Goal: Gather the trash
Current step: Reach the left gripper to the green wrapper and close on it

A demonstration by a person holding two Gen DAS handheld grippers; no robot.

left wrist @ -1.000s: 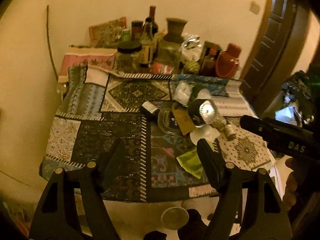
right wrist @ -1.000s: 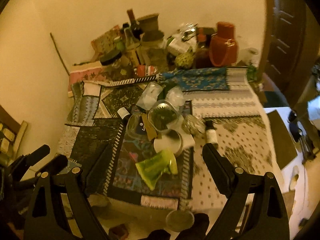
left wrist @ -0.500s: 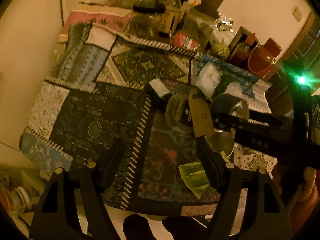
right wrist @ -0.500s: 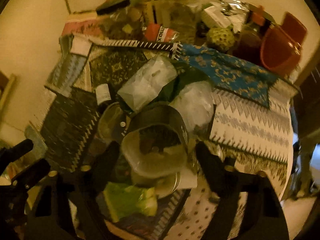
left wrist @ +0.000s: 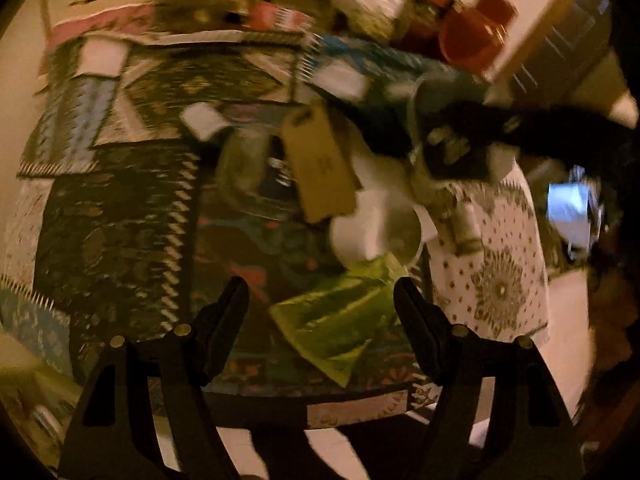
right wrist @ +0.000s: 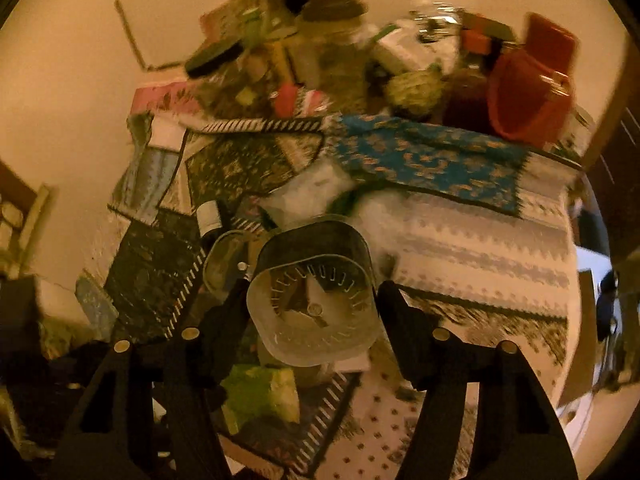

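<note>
My right gripper (right wrist: 314,304) is shut on a clear plastic cup (right wrist: 316,300), squeezed between its fingers and lifted off the table; it also shows in the left wrist view (left wrist: 436,128), blurred. My left gripper (left wrist: 320,300) is open just above a green wrapper (left wrist: 340,320) near the table's front edge. A white paper cup (left wrist: 376,232), a brown tag (left wrist: 320,164), a clear lid (left wrist: 244,168) and a small bottle (right wrist: 209,216) lie in the trash pile on the patterned tablecloth (left wrist: 120,220).
Bottles, jars and a red jug (right wrist: 528,92) crowd the back of the table against the wall. A crumpled clear bag (right wrist: 316,188) lies behind the cup. A door (left wrist: 572,44) stands at the right, and the floor lies beyond the table's right edge.
My right gripper closed on the clear cup and lifted it. My left gripper moved down and right, so the green wrapper now sits between its fingers.
</note>
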